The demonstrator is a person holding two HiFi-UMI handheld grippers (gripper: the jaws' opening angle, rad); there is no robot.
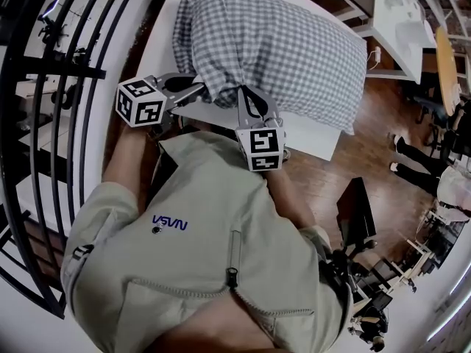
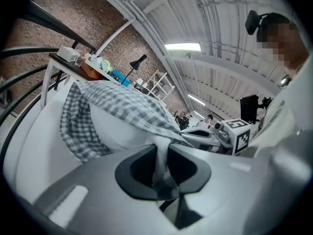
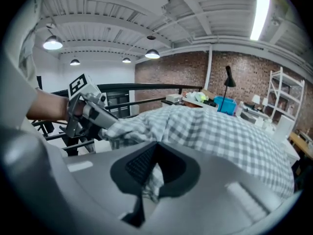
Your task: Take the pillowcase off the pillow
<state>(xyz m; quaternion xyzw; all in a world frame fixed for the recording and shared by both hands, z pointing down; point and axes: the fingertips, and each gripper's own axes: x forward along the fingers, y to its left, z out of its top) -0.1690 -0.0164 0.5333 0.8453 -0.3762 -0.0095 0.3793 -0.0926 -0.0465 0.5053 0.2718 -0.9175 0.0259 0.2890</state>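
A pillow in a grey-and-white checked pillowcase [image 1: 280, 46] lies across the white table [image 1: 313, 140]. Both grippers meet at its near end. My left gripper [image 1: 200, 90] comes in from the left. In the left gripper view its jaws [image 2: 161, 153] are shut on a pinch of the white pillow [image 2: 122, 129], which shows where the checked pillowcase [image 2: 122, 102] is drawn back. My right gripper [image 1: 243, 90] points away from me at the same end. Its jaws [image 3: 152, 163] are shut on a fold of the checked pillowcase [image 3: 220, 131]. The left gripper [image 3: 105, 124] is seen just beside that fold.
A black curved railing [image 1: 44, 123] runs along the left of the table. Wooden floor [image 1: 368, 145] lies to the right, with a white desk [image 1: 401, 20] at the upper right, a person's legs [image 1: 412, 160] and dark equipment on stands [image 1: 357, 212].
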